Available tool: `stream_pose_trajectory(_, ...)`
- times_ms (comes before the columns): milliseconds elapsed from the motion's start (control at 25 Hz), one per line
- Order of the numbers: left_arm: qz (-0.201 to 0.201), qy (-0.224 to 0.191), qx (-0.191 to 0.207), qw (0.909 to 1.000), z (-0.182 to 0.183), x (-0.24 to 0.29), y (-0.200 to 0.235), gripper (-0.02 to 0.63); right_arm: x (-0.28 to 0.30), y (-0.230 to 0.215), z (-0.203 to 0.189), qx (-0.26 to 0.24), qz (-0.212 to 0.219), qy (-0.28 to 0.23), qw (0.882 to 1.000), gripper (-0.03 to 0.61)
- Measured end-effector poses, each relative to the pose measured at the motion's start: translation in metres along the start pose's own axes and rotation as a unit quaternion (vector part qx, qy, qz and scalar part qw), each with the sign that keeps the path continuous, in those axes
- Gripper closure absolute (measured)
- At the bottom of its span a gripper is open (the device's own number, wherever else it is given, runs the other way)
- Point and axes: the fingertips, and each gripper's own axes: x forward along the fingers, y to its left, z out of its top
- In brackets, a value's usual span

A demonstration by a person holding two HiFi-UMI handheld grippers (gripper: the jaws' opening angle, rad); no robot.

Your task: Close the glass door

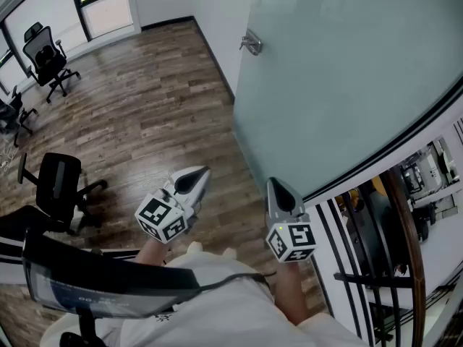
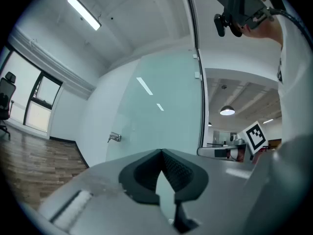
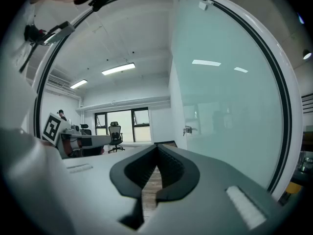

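- I see a wood-plank floor (image 1: 145,100) filling the head view from 12 round to 9 o'clock.
- A black office chair (image 1: 47,53) stands at 10 o'clock, near a window (image 1: 105,6) at 11 o'clock.
- A second black chair (image 1: 58,186) sits at 9 o'clock, closer to me.
- A wooden handrail (image 1: 409,230) over dark bars runs at 4 o'clock.
- In the left gripper view I make out a ceiling strip light (image 2: 84,12) at 11 o'clock and a round pendant lamp (image 2: 227,111) at 3 o'clock.

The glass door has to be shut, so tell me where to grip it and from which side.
Probably the metal handle, the only part jutting from the smooth glass door, near its far edge. Come at it from the wood floor side it faces; the right gripper, now shut, must open first.
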Motion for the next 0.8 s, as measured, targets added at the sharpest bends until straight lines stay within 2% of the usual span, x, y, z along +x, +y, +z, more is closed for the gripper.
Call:
stream_pose_trajectory(240,-0.001,-0.002,0.003,1.0000,0.000,0.021,-0.007,0.609,0.000,-0.018,0.001,-0.007,0.003,0.000,1.000,0.571)
stream_pose_trajectory(440,-0.001,0.000,0.000,1.0000,-0.002,0.038,-0.023,0.609,-0.006,-0.033,0.000,0.009,0.022,0.000,1.000,0.569)
stream_pose_trajectory(680,0.012,0.012,-0.003,0.9999,-0.019,0.051,-0.035,0.609,-0.012,-0.055,-0.016,0.016,0.041,0.011,0.999,0.569)
stream_pose_trajectory(800,0.017,0.019,-0.003,0.9997,-0.027,0.060,-0.039,0.609,-0.013,-0.076,-0.021,0.020,0.034,0.014,0.999,0.569)
